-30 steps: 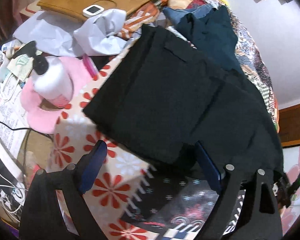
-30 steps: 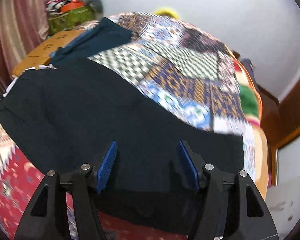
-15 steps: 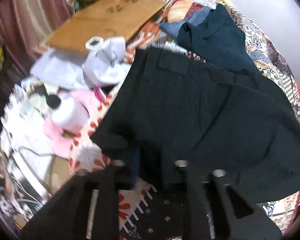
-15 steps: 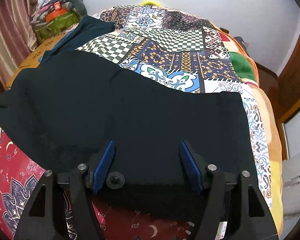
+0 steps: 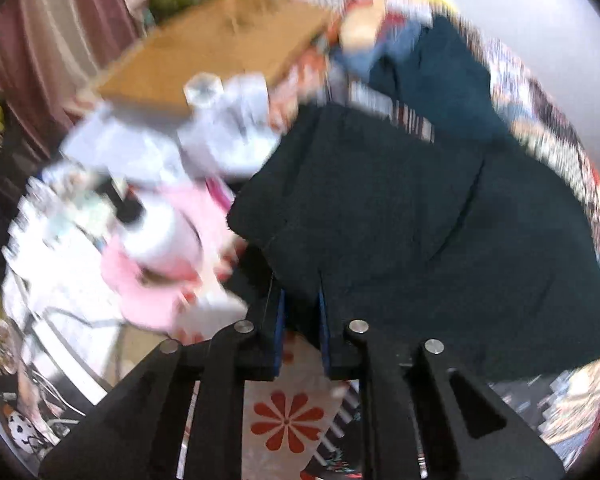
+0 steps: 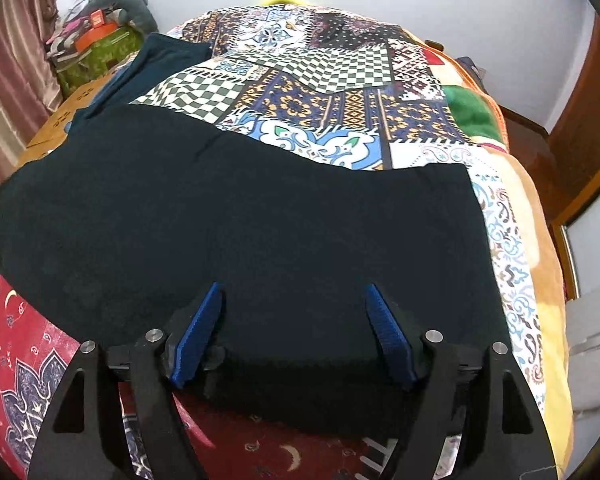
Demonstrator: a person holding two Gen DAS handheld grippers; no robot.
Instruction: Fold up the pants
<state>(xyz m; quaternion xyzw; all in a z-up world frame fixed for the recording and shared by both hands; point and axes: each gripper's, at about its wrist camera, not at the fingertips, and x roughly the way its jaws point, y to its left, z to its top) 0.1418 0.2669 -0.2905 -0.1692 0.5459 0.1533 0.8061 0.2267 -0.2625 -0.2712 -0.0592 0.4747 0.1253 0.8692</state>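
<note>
Dark pants (image 5: 420, 220) lie spread over a patchwork quilt (image 6: 340, 92) on a bed. In the left wrist view, which is blurred, my left gripper (image 5: 301, 308) stands at the pants' near left edge. A bunch of dark cloth is pinched between its narrow blue pads, and its jaws are opening slightly. In the right wrist view the pants (image 6: 260, 232) stretch across the frame. My right gripper (image 6: 296, 320) hovers over their near edge with its jaws wide and still opening. The cloth lies under the pads, which do not grip it.
A teal garment (image 5: 452, 80) lies beyond the pants, and it also shows in the right wrist view (image 6: 160, 60). Left of the bed are a white bottle on pink cloth (image 5: 160, 236), crumpled white paper (image 5: 236, 128) and a brown board (image 5: 220, 48). A wooden door (image 6: 580, 120) stands at the right.
My left gripper went from wide open to pinched on the pants' near edge, and its view is now blurred by motion. My right gripper's jaws spread wider and came lower over the cloth.
</note>
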